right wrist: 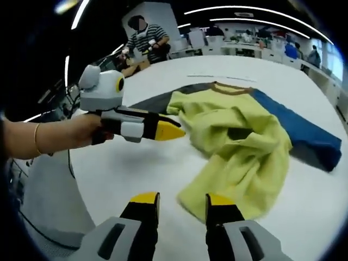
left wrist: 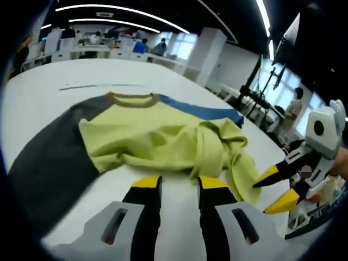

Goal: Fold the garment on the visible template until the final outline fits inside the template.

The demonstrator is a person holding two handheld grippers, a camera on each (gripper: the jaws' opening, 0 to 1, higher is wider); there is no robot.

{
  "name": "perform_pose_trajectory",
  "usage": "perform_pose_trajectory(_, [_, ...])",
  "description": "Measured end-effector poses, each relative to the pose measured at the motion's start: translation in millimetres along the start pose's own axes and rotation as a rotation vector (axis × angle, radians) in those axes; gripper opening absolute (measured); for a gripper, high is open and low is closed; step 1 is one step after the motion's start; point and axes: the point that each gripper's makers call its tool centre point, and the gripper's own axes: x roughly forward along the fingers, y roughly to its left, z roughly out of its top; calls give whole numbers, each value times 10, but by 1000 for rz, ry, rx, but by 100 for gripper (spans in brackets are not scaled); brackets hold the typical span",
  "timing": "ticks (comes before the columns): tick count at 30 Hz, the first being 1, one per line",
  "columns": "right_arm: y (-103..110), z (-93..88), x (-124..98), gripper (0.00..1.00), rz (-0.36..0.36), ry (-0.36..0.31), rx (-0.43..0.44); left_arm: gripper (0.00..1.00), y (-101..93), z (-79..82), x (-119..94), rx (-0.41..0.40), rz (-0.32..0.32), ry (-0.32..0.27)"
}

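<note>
A crumpled T-shirt point(left wrist: 157, 138) lies on the white table point(left wrist: 43, 98). It has a yellow-green body, a brown collar point(left wrist: 132, 99), a grey sleeve point(left wrist: 51, 157) and a blue sleeve point(left wrist: 201, 111). My left gripper point(left wrist: 180, 184) is open, its yellow tips just short of the shirt's near hem. In the right gripper view the shirt point(right wrist: 239, 141) spreads ahead, folded over itself, and my right gripper point(right wrist: 182, 200) is open at its lower edge with nothing between the jaws. The right gripper point(left wrist: 274, 190) enters the left gripper view from the right. The left gripper point(right wrist: 163, 130), held by a hand, hangs beside the grey sleeve point(right wrist: 157, 100).
Thin pale marks point(left wrist: 98, 85) run across the table beyond the collar. A person in a striped top point(right wrist: 147, 41) stands past the table's far edge. Stands and gear point(left wrist: 261, 92) are off the table's right side, with desks and people at the back.
</note>
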Motion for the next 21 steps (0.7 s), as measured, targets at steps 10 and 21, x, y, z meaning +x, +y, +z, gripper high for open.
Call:
perform_pose_trajectory(10, [-45,-4,67,26,-21,7,29,20,-92,-23,140,19,-54,23])
perform_pose_trajectory(21, [-61,-41,148,27,-81,29,-3,10,-193,-24,163,33,-90,25])
